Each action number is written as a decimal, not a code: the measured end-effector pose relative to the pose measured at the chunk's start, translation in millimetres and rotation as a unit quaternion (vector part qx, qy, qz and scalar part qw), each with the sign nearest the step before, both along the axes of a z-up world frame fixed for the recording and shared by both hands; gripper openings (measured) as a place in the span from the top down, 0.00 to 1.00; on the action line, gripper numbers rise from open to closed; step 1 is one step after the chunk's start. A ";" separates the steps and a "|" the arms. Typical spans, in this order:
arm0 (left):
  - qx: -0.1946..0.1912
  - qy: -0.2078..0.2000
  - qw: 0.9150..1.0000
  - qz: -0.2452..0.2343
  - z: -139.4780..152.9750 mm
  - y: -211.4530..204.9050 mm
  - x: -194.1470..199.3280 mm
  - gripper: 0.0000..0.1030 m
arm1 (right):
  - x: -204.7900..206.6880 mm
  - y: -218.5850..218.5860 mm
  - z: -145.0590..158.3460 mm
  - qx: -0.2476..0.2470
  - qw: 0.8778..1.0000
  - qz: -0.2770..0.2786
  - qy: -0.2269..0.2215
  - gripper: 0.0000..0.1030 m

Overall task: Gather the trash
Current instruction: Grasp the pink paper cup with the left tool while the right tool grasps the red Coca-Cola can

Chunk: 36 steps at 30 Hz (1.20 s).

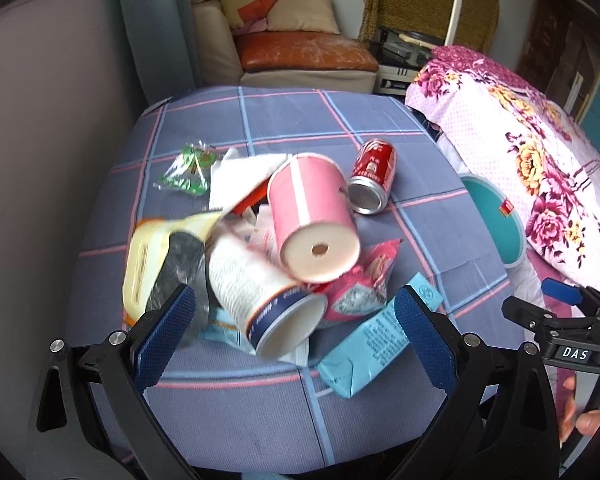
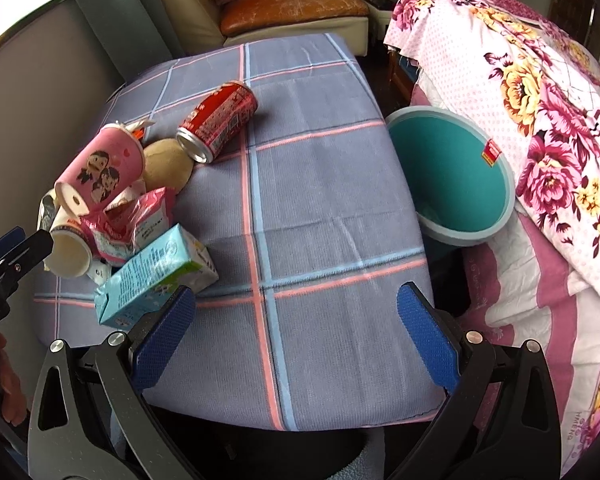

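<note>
Left gripper (image 1: 294, 320) open, empty, poised low over the trash pile at the near left of the checked table (image 2: 320, 184). White cup (image 1: 268, 304) lying on its side directly between the blue pads, apparently untouched; print on its wall blurred, unreadable. Pink cup (image 1: 314, 220) tipped just beyond it, hole in base facing the camera, cartoon figures on its wall in the right view. Pink packet (image 1: 356, 296) and blue carton (image 1: 376, 336) just beside the right pad; carton text too small to read. Red can (image 1: 372, 176) on its side farther back, label illegible. Right gripper (image 2: 296, 330) open, empty, over bare cloth, carton near its left pad. Teal bin (image 2: 452, 176) off the table's right edge, small red sticker inside. "DAS" legible on the right gripper body.
</note>
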<state>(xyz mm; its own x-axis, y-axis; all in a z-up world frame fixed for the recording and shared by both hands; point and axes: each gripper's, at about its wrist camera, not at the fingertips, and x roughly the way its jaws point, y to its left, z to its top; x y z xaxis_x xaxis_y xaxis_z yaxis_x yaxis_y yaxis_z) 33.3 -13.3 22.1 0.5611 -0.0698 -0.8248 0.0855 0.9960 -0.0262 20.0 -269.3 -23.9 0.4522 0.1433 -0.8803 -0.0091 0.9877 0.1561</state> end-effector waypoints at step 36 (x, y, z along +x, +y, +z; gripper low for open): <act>-0.060 0.052 0.995 -0.052 0.9 17.8 121.6 0.42 | 128.4 7.8 -10.2 0.028 0.998 0.015 0.054 0.06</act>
<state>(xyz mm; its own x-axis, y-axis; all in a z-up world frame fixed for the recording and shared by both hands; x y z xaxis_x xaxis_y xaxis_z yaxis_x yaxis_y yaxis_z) 154.9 4.6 23.1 0.4570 -0.2243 -0.8607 0.1782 0.9712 -0.1584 148.4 -261.5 -34.2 0.3497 0.2064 -0.9138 -0.0188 0.9768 0.2134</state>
